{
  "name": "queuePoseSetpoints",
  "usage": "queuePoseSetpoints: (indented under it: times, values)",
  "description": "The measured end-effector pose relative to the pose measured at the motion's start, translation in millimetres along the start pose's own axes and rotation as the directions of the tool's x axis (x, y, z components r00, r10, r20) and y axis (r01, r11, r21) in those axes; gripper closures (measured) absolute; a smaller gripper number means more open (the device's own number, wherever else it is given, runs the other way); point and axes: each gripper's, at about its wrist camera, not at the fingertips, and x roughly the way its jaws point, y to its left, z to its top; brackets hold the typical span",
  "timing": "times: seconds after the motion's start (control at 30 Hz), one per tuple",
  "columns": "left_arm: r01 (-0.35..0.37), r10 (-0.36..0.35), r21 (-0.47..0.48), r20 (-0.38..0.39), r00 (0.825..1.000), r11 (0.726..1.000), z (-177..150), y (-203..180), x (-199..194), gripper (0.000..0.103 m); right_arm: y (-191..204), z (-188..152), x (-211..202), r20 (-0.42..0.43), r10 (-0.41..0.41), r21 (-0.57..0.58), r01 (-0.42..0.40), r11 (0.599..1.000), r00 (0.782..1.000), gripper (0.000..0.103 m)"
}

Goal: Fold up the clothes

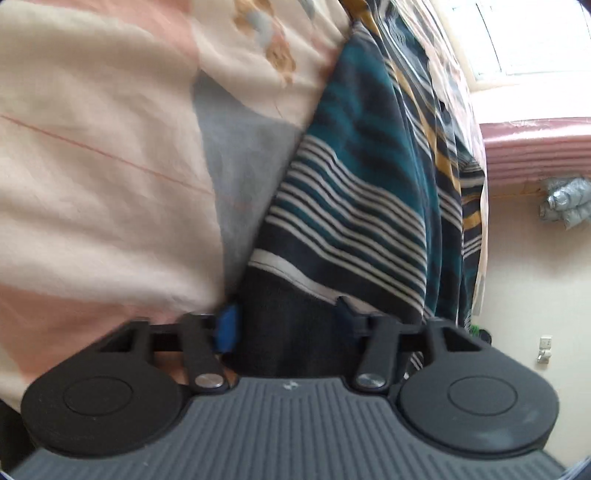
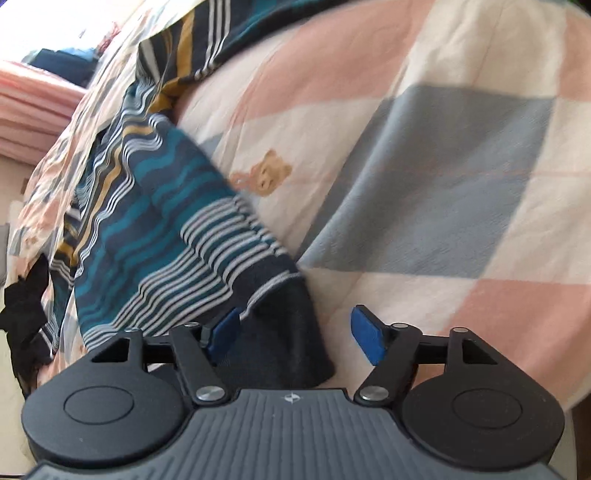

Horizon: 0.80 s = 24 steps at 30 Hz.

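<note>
Looking along the left gripper (image 1: 286, 325), I see its two arms spread wide at the base, with one blue pad (image 1: 226, 328) showing at the left and the other one nearly covered by cloth. A dark cuff of the striped garment (image 1: 354, 206) fills the space between the fingers, and the jaws seem pressed together on it (the cloth hides the tips, so I judge by how it bunches there). This garment, in teal, navy, white and mustard stripes, runs away from the gripper up toward a bright window (image 1: 532, 33). It lies on a checked bedcover (image 1: 92, 147) in pink, cream and grey. At the right are a pale wall and a pink striped thing I cannot name.

From the right gripper (image 2: 299, 334), the blue pads (image 2: 365, 338) stand clearly apart. The dark cuff of the same garment (image 2: 155, 229) lies between them, touching the left pad, while the right pad is free over the bedcover (image 2: 461, 166). A small bear print (image 2: 267, 173) sits just beside the garment's edge. A black cloth (image 2: 26, 306) hangs at the far left edge of the bed.
</note>
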Motion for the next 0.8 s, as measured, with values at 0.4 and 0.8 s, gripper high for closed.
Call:
queuePoseSetpoints:
  times: [0.4, 0.8]
  values:
    - [-0.268, 0.174, 0.434, 0.245, 0.954, 0.860, 0.3, -73.2, -144.2, 0.098, 41.3, -21.8, -48.1, -0.096, 0.207, -0.063, -0.214, 0.975, 0.974, 0.097]
    - [-0.402, 0.392, 0.352, 0.103, 0.914, 0.845, -24.7, 4.2, -78.2, 0.091, 38.0, -41.8, -13.4, -0.061, -0.059, -0.210, 0.045, 0.977, 0.996, 0.094]
